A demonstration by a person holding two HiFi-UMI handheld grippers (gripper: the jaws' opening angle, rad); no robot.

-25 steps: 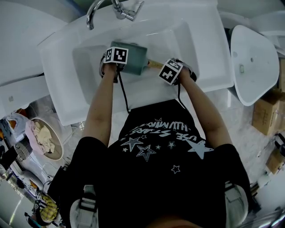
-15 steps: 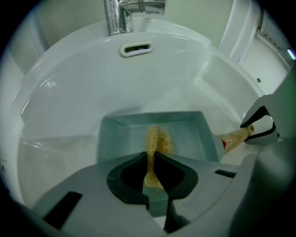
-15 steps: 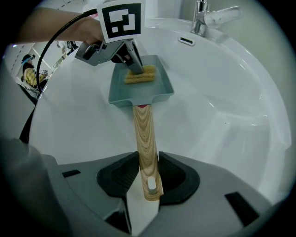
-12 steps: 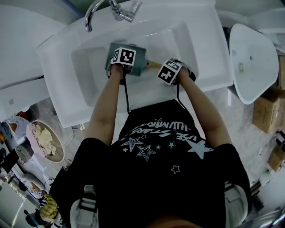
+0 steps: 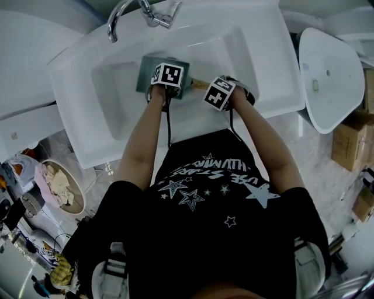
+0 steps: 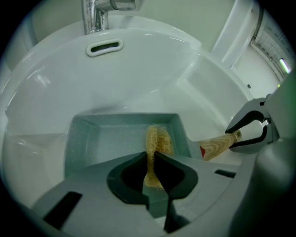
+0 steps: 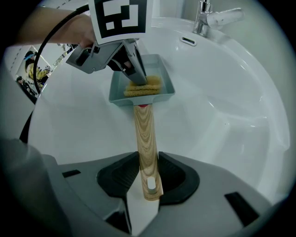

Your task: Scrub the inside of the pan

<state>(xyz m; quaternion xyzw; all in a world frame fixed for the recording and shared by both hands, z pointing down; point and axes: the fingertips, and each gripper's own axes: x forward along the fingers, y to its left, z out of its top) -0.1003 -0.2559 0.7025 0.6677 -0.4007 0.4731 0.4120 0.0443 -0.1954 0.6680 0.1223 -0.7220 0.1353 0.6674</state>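
Observation:
A square grey-green pan (image 5: 153, 72) (image 6: 120, 136) (image 7: 159, 88) lies in the white sink (image 5: 245, 70). Its wooden handle (image 7: 146, 143) (image 6: 218, 146) runs toward the person. My right gripper (image 7: 147, 178) (image 5: 222, 93) is shut on the handle's end and points down. My left gripper (image 6: 152, 173) (image 5: 166, 79) is shut on a yellow loofah scrubber (image 6: 157, 141) (image 7: 142, 87). The scrubber rests on the pan's floor at the side near the handle.
A chrome tap (image 5: 137, 11) stands at the sink's far rim, with an overflow slot (image 6: 105, 47) below it. A second white basin (image 5: 327, 76) lies to the right, beside cardboard boxes (image 5: 349, 146). A bowl of rags (image 5: 58, 187) sits on the floor at left.
My left gripper has slid the scrubber across the pan from its left side toward the handle side. The right gripper and the handle have stayed still.

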